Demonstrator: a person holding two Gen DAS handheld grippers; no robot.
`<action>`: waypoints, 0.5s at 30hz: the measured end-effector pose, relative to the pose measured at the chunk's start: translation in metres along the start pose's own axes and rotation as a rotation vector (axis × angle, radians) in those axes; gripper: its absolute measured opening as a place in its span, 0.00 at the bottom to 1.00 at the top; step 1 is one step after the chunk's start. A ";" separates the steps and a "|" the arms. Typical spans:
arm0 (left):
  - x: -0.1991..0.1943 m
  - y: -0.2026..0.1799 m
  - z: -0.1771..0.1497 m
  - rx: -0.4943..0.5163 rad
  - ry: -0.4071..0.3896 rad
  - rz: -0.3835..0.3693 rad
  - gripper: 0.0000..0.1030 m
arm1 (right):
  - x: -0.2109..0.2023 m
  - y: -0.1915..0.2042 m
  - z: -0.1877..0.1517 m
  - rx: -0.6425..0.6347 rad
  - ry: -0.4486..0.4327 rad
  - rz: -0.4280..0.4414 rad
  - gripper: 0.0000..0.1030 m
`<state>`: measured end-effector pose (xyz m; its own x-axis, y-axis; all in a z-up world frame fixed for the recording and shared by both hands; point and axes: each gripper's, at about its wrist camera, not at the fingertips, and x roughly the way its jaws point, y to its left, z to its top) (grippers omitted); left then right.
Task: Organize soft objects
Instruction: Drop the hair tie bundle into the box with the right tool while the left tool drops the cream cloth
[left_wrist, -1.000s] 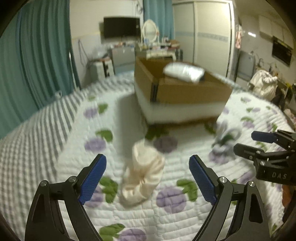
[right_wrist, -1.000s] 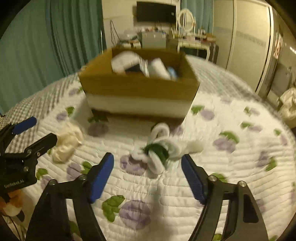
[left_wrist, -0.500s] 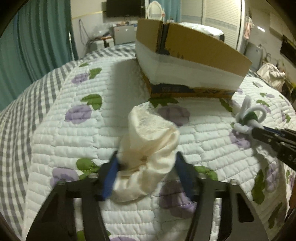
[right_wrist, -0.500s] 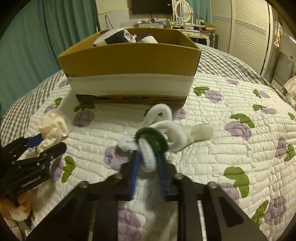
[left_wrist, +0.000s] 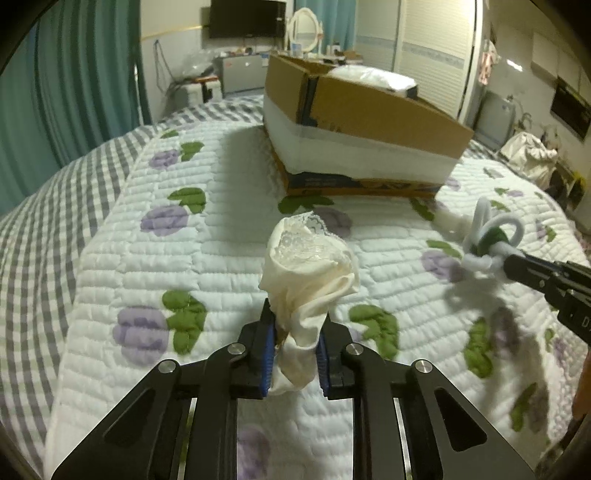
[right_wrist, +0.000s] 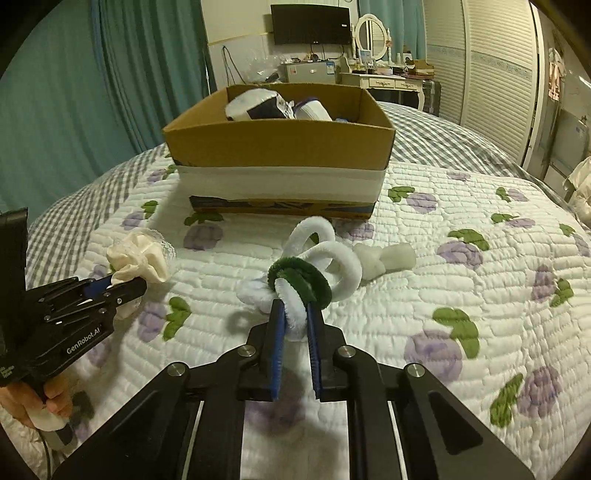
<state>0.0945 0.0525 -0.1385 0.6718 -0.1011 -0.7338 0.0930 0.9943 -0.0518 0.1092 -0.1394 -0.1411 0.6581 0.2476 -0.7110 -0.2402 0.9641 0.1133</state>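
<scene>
My left gripper (left_wrist: 295, 332) is shut on a cream lace-edged cloth bundle (left_wrist: 310, 266) and holds it just above the quilt; both also show in the right wrist view (right_wrist: 138, 258). My right gripper (right_wrist: 293, 314) is shut on a bunch of fuzzy white and green rings (right_wrist: 314, 269), seen at the right of the left wrist view (left_wrist: 487, 236). A white knotted soft piece (right_wrist: 384, 258) lies on the quilt just beyond the rings. The open cardboard box (right_wrist: 280, 147) stands ahead on the bed and holds rolled soft items (right_wrist: 258, 105).
The bed has a white quilt (right_wrist: 443, 295) with purple flowers and a grey checked cover (left_wrist: 44, 221) at its left side. Teal curtains (right_wrist: 129, 74) hang at the left. A dresser and wardrobe stand behind the bed.
Both grippers came down from open above the quilt and closed: the left on the cream cloth, the right on the rings. Both items now sit slightly lifted.
</scene>
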 end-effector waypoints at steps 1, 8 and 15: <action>-0.004 -0.002 -0.001 0.003 -0.001 0.001 0.17 | -0.004 0.000 -0.001 0.001 -0.003 0.000 0.11; -0.045 -0.027 -0.006 0.029 -0.034 -0.016 0.17 | -0.047 0.002 -0.012 -0.005 -0.035 0.023 0.09; -0.090 -0.050 0.011 0.054 -0.109 -0.043 0.17 | -0.097 0.008 0.000 -0.028 -0.114 0.059 0.08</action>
<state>0.0376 0.0113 -0.0621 0.7417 -0.1494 -0.6539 0.1610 0.9860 -0.0425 0.0434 -0.1561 -0.0717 0.7186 0.3142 -0.6204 -0.2991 0.9450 0.1322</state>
